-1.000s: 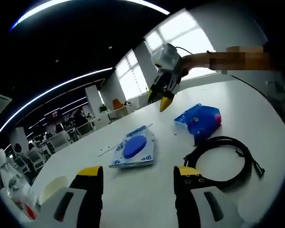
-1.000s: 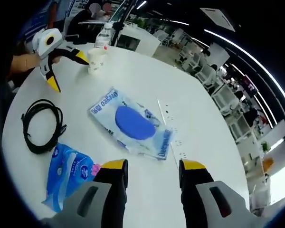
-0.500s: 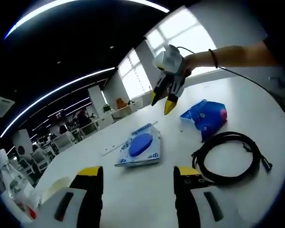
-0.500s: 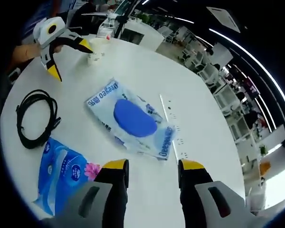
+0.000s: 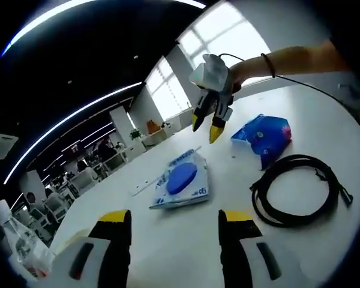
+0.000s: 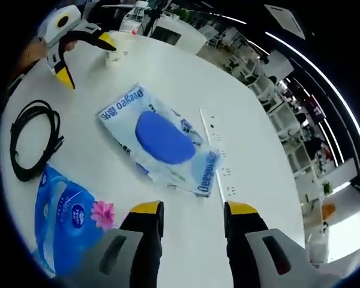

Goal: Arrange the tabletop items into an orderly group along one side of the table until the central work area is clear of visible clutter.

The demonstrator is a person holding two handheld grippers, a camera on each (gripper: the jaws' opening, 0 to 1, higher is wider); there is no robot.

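Both grippers are held above the white table with nothing between their fingers, apparently so that the scattered items can be surveyed before one is chosen. The right gripper is carried with its fingers spread and empty, aimed over the flat pouch with the blue disc, which lies near the middle of the table, just beyond those fingertips. In the right gripper view the pouch's long axis runs diagonally from upper left to lower right, its printed end toward the coiled black cable. The blue tissue pack lies at the lower left, near the cable, its long axis roughly along the table's edge. The left gripper is likewise spread and empty, low over the table. A paper cup and what is probably a water bottle stand at the far side, where a group could be formed.
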